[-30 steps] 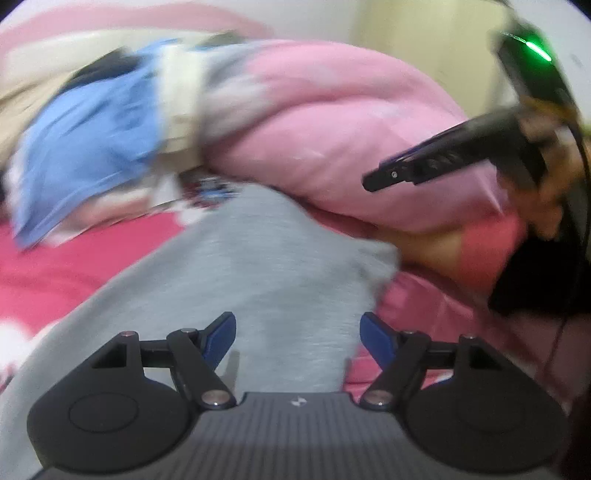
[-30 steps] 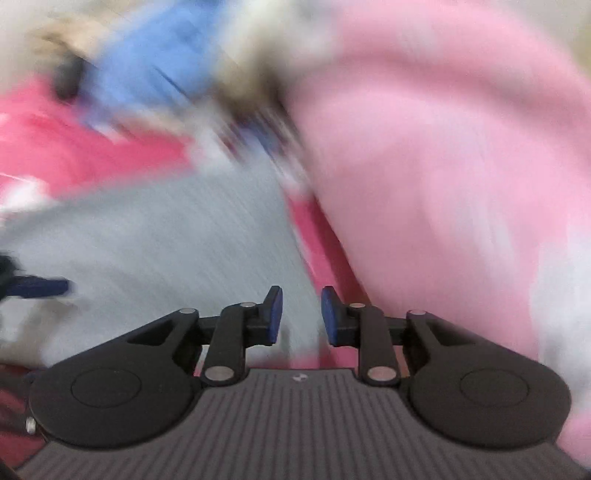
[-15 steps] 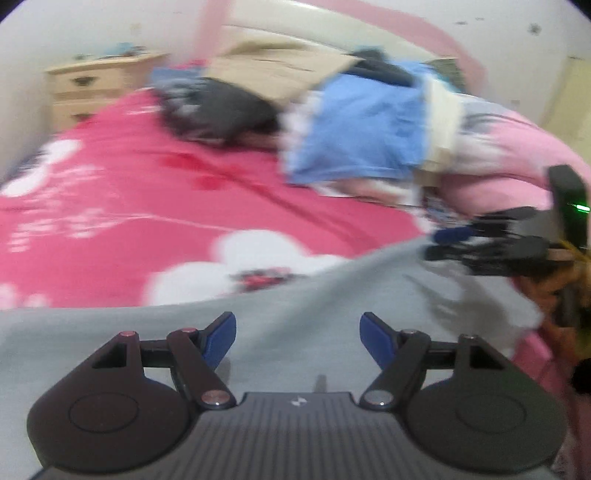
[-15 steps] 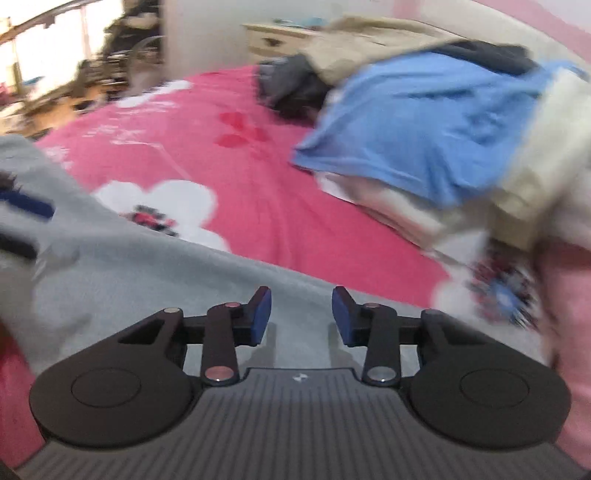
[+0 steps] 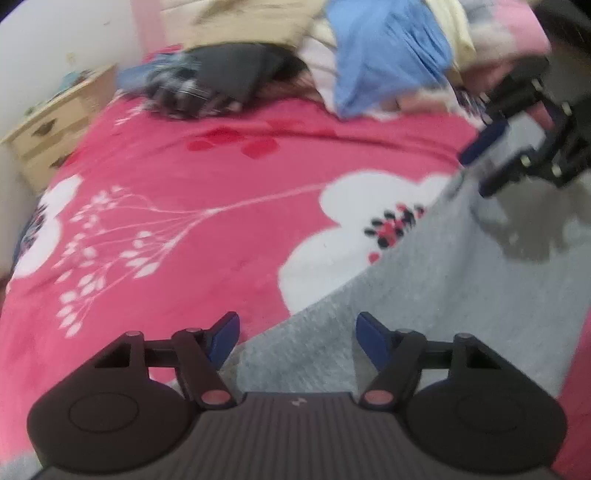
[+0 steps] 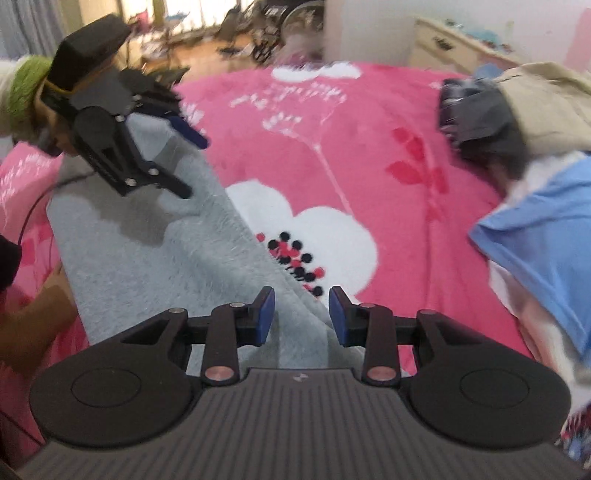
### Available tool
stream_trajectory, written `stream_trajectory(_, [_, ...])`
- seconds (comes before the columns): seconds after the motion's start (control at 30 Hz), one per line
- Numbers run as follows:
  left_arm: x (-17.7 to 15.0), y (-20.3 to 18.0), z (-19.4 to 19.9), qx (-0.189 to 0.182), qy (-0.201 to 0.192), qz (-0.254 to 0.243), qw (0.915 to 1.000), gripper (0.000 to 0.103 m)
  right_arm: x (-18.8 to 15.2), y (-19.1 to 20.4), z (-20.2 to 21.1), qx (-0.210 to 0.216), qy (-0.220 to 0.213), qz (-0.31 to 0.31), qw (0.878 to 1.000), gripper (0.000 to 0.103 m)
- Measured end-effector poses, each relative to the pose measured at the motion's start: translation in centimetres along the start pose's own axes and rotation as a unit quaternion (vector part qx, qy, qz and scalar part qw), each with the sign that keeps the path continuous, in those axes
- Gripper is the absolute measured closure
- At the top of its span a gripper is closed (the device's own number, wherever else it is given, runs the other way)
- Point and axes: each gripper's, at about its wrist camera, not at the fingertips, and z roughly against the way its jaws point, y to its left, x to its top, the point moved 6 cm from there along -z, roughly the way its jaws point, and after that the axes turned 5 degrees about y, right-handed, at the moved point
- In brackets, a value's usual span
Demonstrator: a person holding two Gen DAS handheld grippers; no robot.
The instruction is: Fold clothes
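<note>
A grey fleece garment lies flat on the pink flowered bedspread; it also shows in the right wrist view. My left gripper is open and empty, hovering over the garment's left edge. My right gripper is open and empty over the garment's right edge. Each gripper shows in the other's view: the right one at the far right, the left one at the upper left.
A pile of clothes lies at the head of the bed: a blue garment, a dark one, a beige one. A wooden nightstand stands beside the bed. Room clutter lies beyond the bed.
Both grippers have swung leftwards, from facing the pink quilt to looking across the bedspread. The right gripper's jaws have opened wider. The grey garment stays flat.
</note>
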Motion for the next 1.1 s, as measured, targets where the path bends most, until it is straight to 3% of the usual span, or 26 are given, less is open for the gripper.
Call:
stream_trajectory(0.13, [-0.9, -1.2, -1.6, 0.006, 0.0, -0.037, 0.9993, 0.039, 0.6, 0.1, -2.5, 0.005, 0.035, 0.014, 0.999, 0.072])
stream_trajectory(0.2, [-1.1, -1.7, -1.6, 0.01, -0.013, -0.047, 0.9988, 0.047, 0.2, 0.4, -3.6, 0.0, 0.057, 0.021, 0.998, 0.079])
stream_trajectory(0.27, [-1.3, -2.2, -1.5, 0.019, -0.025, -0.054, 0.9981, 0.062, -0.3, 0.8, -4.7, -0.006, 0.081, 0.031, 0.996, 0.092])
stream_trajectory(0.37, [-1.5, -3.0, -1.3, 0.049, -0.037, -0.07, 0.9957, 0.071, -0.6, 1.7, -4.9, -0.037, 0.084, 0.056, 0.994, 0.095])
stream_trajectory(0.5, [-1.8, -3.1, -1.3, 0.076, -0.042, -0.07, 0.9938, 0.067, -0.7, 1.7, -5.2, -0.088, 0.073, 0.062, 0.992, 0.095])
stream_trajectory(0.57, [-1.9, -3.1, -1.2, 0.084, -0.043, -0.063, 0.9935, 0.063, -1.1, 1.0, -5.4, -0.096, 0.065, 0.055, 0.992, 0.074])
stream_trajectory(0.63, [-1.9, -3.0, -1.0, 0.089, -0.045, -0.058, 0.9933, 0.061, -1.2, -0.1, -4.7, -0.108, 0.056, 0.041, 0.992, 0.065])
stream_trajectory(0.8, [-2.0, -3.0, -0.5, 0.101, -0.048, -0.046, 0.9926, 0.056, -2.9, -5.5, -1.1, -0.179, 0.041, -0.041, 0.982, 0.073])
stream_trajectory(0.87, [-2.0, -2.9, -0.3, 0.106, -0.049, -0.041, 0.9923, 0.056, -3.9, -7.6, 0.7, -0.194, 0.027, -0.09, 0.977, 0.085])
stream_trajectory(0.97, [-2.0, -2.9, 0.0, 0.114, -0.051, -0.034, 0.9916, 0.057, -4.8, -6.6, 3.4, -0.11, -0.021, -0.096, 0.989, 0.086])
stream_trajectory(1.03, [-2.1, -2.8, 0.2, 0.119, -0.052, -0.029, 0.9911, 0.055, -5.7, -4.8, 3.1, -0.057, -0.011, -0.071, 0.996, 0.086])
stream_trajectory(1.1, [-2.1, -2.8, 0.4, 0.124, -0.054, -0.024, 0.9906, 0.055, -6.8, -4.2, 1.7, -0.045, 0.007, -0.064, 0.997, 0.087])
